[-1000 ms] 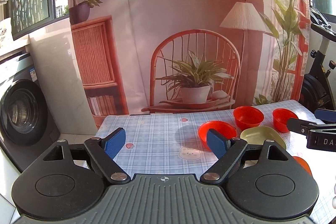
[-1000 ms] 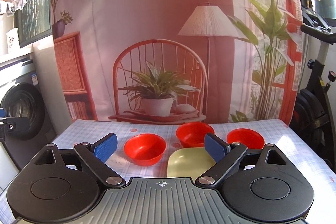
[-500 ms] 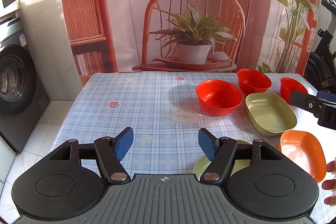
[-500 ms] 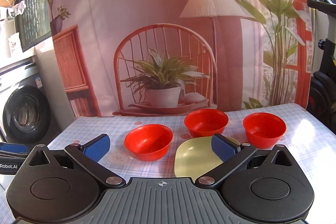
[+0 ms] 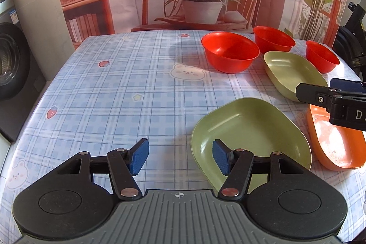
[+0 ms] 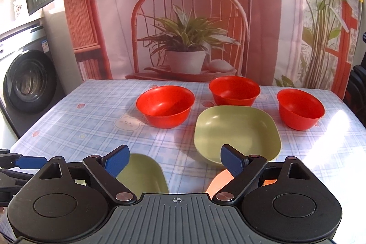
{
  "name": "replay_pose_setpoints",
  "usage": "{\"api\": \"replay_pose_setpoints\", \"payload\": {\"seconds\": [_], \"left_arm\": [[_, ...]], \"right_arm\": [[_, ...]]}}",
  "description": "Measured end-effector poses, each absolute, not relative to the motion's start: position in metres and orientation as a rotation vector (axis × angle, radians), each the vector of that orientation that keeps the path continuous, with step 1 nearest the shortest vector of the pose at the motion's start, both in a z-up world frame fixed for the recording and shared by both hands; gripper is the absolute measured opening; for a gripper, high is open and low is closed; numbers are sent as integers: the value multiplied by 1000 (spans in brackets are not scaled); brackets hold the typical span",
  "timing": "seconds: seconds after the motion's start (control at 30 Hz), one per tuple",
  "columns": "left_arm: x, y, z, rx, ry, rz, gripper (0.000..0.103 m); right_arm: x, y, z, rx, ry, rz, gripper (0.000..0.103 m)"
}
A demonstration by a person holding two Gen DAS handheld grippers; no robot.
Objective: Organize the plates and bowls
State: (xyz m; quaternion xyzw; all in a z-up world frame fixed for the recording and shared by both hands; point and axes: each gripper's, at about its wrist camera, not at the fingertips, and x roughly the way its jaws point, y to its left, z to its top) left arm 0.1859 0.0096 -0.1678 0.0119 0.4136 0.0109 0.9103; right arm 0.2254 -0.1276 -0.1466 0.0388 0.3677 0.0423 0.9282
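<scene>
**Blue-padded claws spread above the bench**

We hold the left claw [image 5: 180,156] low and spread, its right pad over the near green plate [image 5: 249,129]. The right claw [image 6: 175,160] hovers spread, gripping nothing, above the orange plate [image 5: 336,143]. Behind lie a second green plate [image 6: 238,129] and three red bowls [image 6: 165,106] on the checked bench [image 5: 114,88].

Three red bowls [image 6: 165,106] [image 6: 234,90] [image 6: 300,108] stand upright in a loose row at the far side. Just nearer sits a green plate [image 6: 236,133], empty. Another green plate [image 5: 249,141] lies nearest, left, an orange plate [image 5: 334,143] just right of it.
</scene>
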Motion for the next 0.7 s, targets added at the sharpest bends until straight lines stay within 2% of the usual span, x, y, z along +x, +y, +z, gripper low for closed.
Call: {"api": "replay_pose_setpoints", "payload": {"seconds": [0.03, 0.1, 0.27, 0.47, 0.53, 0.67, 0.7], "left_arm": [[185, 9, -171, 23, 859, 22, 64], [184, 7, -176, 20, 871, 18, 64], [183, 6, -184, -12, 911, -7, 57], [183, 8, -191, -41, 940, -28, 51], [183, 8, -194, -52, 951, -38, 43], [182, 10, -196, -80, 953, -49, 35], [182, 9, -196, -80, 951, -58, 27]], "right_arm": [[226, -126, -150, 81, 767, 99, 71], [227, -123, -158, 83, 797, 114, 52], [225, -115, -171, 54, 836, 143, 36], [225, -112, -183, 33, 879, 141, 26], [225, -112, -186, 28, 891, 132, 25], [224, -113, -190, 24, 908, 132, 17], [224, -113, -190, 22, 909, 132, 14]]}}
